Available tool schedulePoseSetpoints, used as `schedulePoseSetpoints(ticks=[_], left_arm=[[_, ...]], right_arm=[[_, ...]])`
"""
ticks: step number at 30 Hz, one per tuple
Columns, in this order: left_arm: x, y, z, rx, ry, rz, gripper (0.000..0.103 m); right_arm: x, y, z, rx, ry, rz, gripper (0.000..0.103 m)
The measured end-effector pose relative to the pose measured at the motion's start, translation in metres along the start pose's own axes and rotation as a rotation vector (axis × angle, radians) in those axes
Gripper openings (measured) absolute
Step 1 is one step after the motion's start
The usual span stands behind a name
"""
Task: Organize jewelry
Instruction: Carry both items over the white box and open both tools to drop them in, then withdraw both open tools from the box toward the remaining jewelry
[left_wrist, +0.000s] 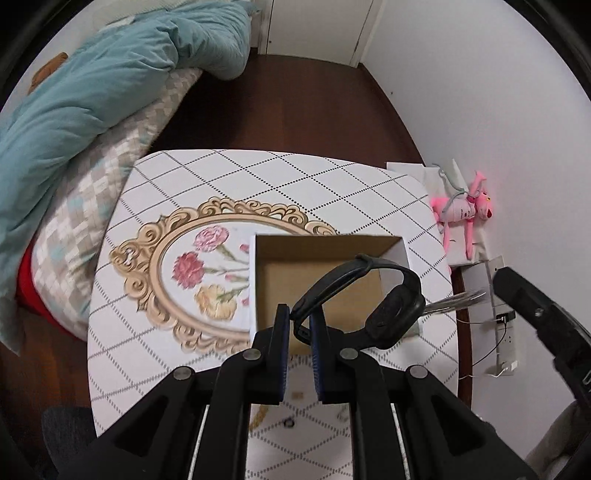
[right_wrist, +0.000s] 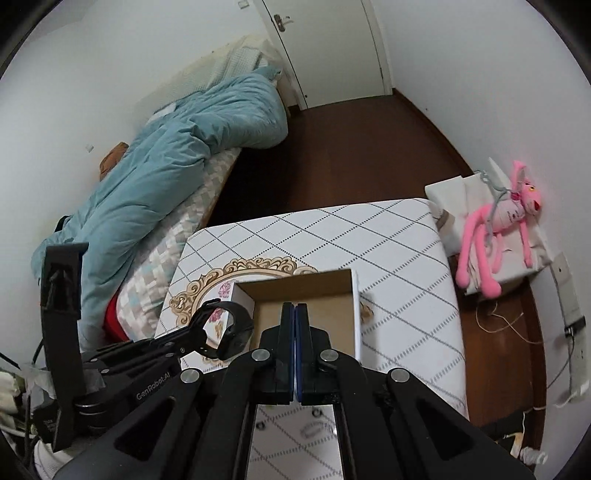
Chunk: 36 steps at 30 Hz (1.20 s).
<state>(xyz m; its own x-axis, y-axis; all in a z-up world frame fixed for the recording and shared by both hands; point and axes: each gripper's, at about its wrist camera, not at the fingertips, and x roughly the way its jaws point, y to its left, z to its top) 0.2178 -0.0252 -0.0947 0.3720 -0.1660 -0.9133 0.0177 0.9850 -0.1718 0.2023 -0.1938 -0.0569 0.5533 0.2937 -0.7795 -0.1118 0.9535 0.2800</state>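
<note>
Now left tongs (left_wrist: 300, 325) pinch watch strap (left_wrist: 332, 280) above box (left_wrist: 328, 245)

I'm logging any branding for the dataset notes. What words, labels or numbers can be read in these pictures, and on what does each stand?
"GenRobot.AI": white print on the black body of the left hand-held gripper, seen in the right wrist view.
Marks on the belly of the pink plush toy: too small to read.
White mark on the black body at the left wrist view's right edge: cut off, unreadable.
Nothing else legible.
</note>
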Motion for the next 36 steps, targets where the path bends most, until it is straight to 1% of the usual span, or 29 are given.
schedulePoseSetpoints(ticks=[2,5,6,7,8,9,10,11,12,13,15,16,17,18,19,20,23,24,26,28,32,36], left_arm=[[0.014,-0.002,0.01,0.016,0.028,-0.001,0.009],[0.031,-0.002,0.022,-0.008,0.069,-0.011,0.014],[0.036,-0.003,0.026,-0.009,0.083,-0.018,0.015],[0.04,-0.004,0.03,-0.011,0.095,-0.021,0.016],[0.042,-0.003,0.033,-0.01,0.096,-0.014,0.018],[0.042,-0.004,0.035,-0.006,0.096,-0.004,0.023],[0.042,-0.004,0.037,0.0,0.091,0.013,0.04],[0.04,-0.001,0.039,-0.004,0.079,0.031,0.068],[0.038,0.001,0.039,-0.011,0.066,0.042,0.078],[0.035,0.004,0.039,-0.018,0.048,0.046,0.082],[0.031,0.009,0.035,-0.015,0.025,0.07,0.082],[0.032,0.01,0.035,-0.013,0.022,0.082,0.087],[0.032,0.012,0.031,-0.009,0.015,0.098,0.095],[0.034,0.014,0.029,-0.006,0.008,0.11,0.099],[0.035,0.016,0.025,-0.002,-0.002,0.127,0.103],[0.036,0.018,0.021,0.003,-0.013,0.148,0.103],[0.043,0.021,0.01,0.017,-0.027,0.21,0.103],[0.046,0.022,0.007,0.015,-0.024,0.217,0.103],[0.049,0.024,0.002,0.009,-0.014,0.213,0.103],[0.047,0.023,-0.003,0.01,-0.022,0.225,0.103],[0.037,0.022,-0.007,-0.001,-0.045,0.221,0.103],[0.021,0.019,-0.009,-0.005,-0.076,0.217,0.103]], right_arm=[[0.018,0.0,0.009,0.004,0.027,0.0,0.0],[0.044,-0.003,0.017,0.012,0.074,-0.001,0.0],[0.051,-0.004,0.018,0.014,0.084,-0.001,0.0],[0.06,-0.005,0.02,0.006,0.113,0.004,0.0],[0.067,-0.006,0.02,0.005,0.134,-0.004,0.0],[0.071,-0.008,0.019,0.006,0.141,-0.009,0.0],[0.076,-0.009,0.019,0.001,0.164,-0.016,0.0],[0.08,-0.01,0.017,-0.004,0.179,-0.034,0.0],[0.081,-0.012,0.015,-0.007,0.186,-0.048,0.0],[0.082,-0.014,0.014,-0.016,0.19,-0.061,0.0],[0.083,-0.016,0.01,-0.038,0.2,-0.107,0.004],[0.085,-0.018,0.006,-0.041,0.208,-0.134,0.016],[0.086,-0.02,0.003,-0.048,0.21,-0.154,0.039],[0.089,-0.021,-0.001,-0.059,0.211,-0.192,0.053],[0.091,-0.023,-0.004,-0.065,0.215,-0.219,0.084],[0.093,-0.024,-0.006,-0.069,0.216,-0.24,0.095],[0.098,-0.025,-0.015,-0.086,0.212,-0.312,0.095],[0.099,-0.026,-0.018,-0.093,0.212,-0.324,0.095],[0.101,-0.026,-0.023,-0.1,0.207,-0.351,0.098],[0.099,-0.025,-0.025,-0.101,0.201,-0.356,0.1],[0.092,-0.022,-0.029,-0.114,0.179,-0.376,0.1],[0.076,-0.016,-0.028,-0.115,0.147,-0.38,0.1]])
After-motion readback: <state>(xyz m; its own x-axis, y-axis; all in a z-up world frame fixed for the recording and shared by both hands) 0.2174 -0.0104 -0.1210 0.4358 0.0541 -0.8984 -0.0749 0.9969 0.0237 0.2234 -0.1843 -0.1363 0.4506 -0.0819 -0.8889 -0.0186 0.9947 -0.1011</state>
